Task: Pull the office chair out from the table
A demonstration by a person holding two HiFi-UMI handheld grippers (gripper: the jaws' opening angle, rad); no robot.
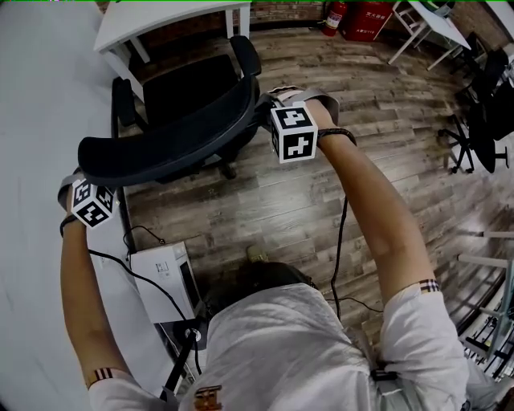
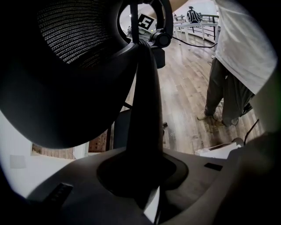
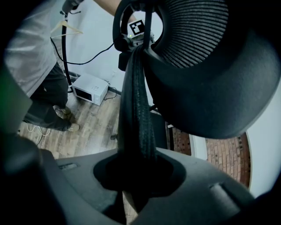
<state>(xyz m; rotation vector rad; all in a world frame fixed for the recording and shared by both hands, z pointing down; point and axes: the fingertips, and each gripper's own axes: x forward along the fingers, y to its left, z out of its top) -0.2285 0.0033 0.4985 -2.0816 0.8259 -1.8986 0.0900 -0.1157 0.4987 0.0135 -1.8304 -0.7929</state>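
Left tongs (image 2: 140,173) and right tongs (image 3: 136,176) pinch the chair (image 1: 169,136) back's rim; pull evenly, rolling it straight from the upper-left table (image 1: 165,18).

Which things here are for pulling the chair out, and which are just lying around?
For the job: black mesh-backed office chair; white table that it faces; left claw and right claw, both clamped on the chair's back edge.
Just lying about: white microwave on the wooden floor; red fire extinguisher; other black chairs at the right.
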